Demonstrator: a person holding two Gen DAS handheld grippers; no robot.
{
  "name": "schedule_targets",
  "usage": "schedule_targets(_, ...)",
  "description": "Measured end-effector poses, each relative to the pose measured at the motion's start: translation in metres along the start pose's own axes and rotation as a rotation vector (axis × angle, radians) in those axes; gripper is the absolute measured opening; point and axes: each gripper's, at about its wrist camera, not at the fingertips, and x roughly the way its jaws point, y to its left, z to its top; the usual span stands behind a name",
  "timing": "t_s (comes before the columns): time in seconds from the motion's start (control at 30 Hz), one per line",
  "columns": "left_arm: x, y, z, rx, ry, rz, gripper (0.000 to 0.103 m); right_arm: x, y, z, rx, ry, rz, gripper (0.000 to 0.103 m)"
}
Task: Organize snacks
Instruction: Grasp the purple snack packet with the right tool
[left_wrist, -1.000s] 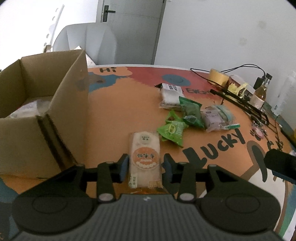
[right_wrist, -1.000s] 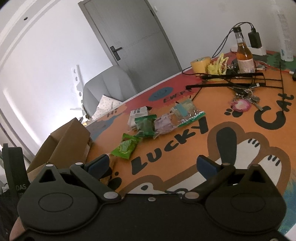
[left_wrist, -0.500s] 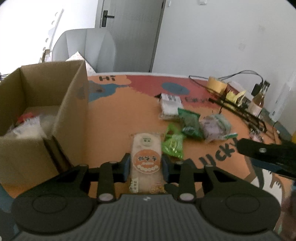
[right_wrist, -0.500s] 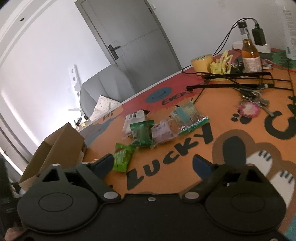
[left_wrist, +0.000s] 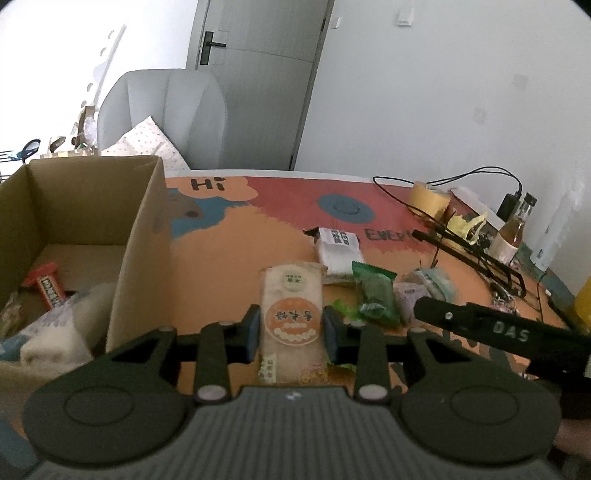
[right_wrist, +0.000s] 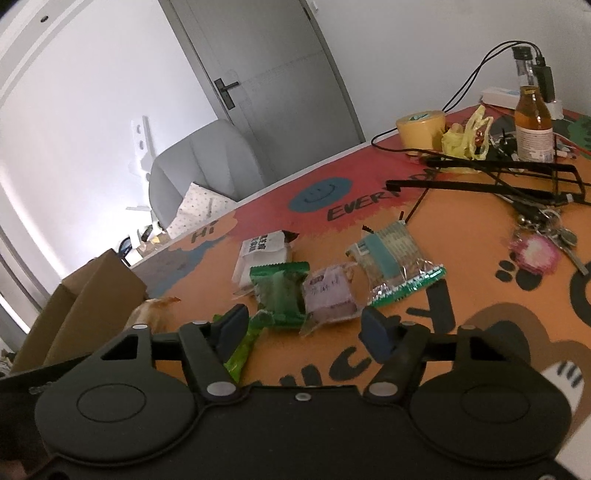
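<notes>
loose snacks (right_wrist: 328, 291): five, perhaps | held packet (left_wrist: 291, 317): one | box (left_wrist: 140, 236): one

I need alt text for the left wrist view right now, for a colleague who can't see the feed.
The left gripper is shut on a white snack packet with an orange round label, held above the orange table mat. An open cardboard box with several snacks inside sits at left; more loose snack packets lie ahead, and the right gripper reaches in from the right.
</notes>
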Motion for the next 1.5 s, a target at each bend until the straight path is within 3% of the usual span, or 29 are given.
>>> schedule_targets(0.27,0.007,0.000,0.004,0.001,0.008,-0.023,0.034,0.027,0.009,0.010,-0.059,0.003,-0.064,0.065)
schedule_targets(0.4,0.008,0.001,0.003,0.007,0.006,-0.024,0.034,0.035,0.008,0.006,-0.064,0.031,-0.073,0.056)
schedule_targets(0.47,0.008,0.000,0.002,0.009,0.010,-0.024,0.034,0.034,0.007,0.004,-0.063,0.043,-0.066,0.045)
schedule_targets(0.5,0.008,0.001,0.001,0.006,0.011,-0.025,0.034,0.033,0.006,0.003,-0.061,0.057,-0.069,0.034)
schedule_targets(1.03,0.003,0.001,-0.008,0.000,0.033,-0.041,0.034,-0.014,-0.015,-0.019,0.019,0.071,-0.056,0.034)
schedule_targets(1.07,0.004,0.002,-0.009,-0.003,0.038,-0.044,0.034,-0.015,-0.016,-0.018,0.029,0.071,-0.058,0.038)
schedule_targets(1.13,0.005,0.003,-0.010,-0.005,0.042,-0.050,0.034,-0.016,-0.014,-0.017,0.028,0.058,-0.078,0.063)
schedule_targets(1.2,0.007,0.003,-0.009,-0.007,0.044,-0.058,0.034,-0.014,-0.007,-0.015,-0.018,0.033,-0.106,0.079)
schedule_targets(1.23,0.007,0.003,-0.009,-0.008,0.046,-0.062,0.034,-0.011,-0.003,-0.015,-0.043,0.031,-0.123,0.080)
schedule_targets(1.4,0.009,0.004,-0.008,-0.006,0.048,-0.067,0.034,0.003,0.011,-0.018,-0.107,0.049,-0.134,0.077)
schedule_targets(1.47,0.011,0.004,-0.009,-0.003,0.046,-0.062,0.034,0.008,0.014,-0.021,-0.135,0.054,-0.162,0.065)
schedule_targets(1.5,0.011,0.003,-0.009,-0.002,0.046,-0.060,0.034,0.008,0.016,-0.021,-0.155,0.052,-0.187,0.051)
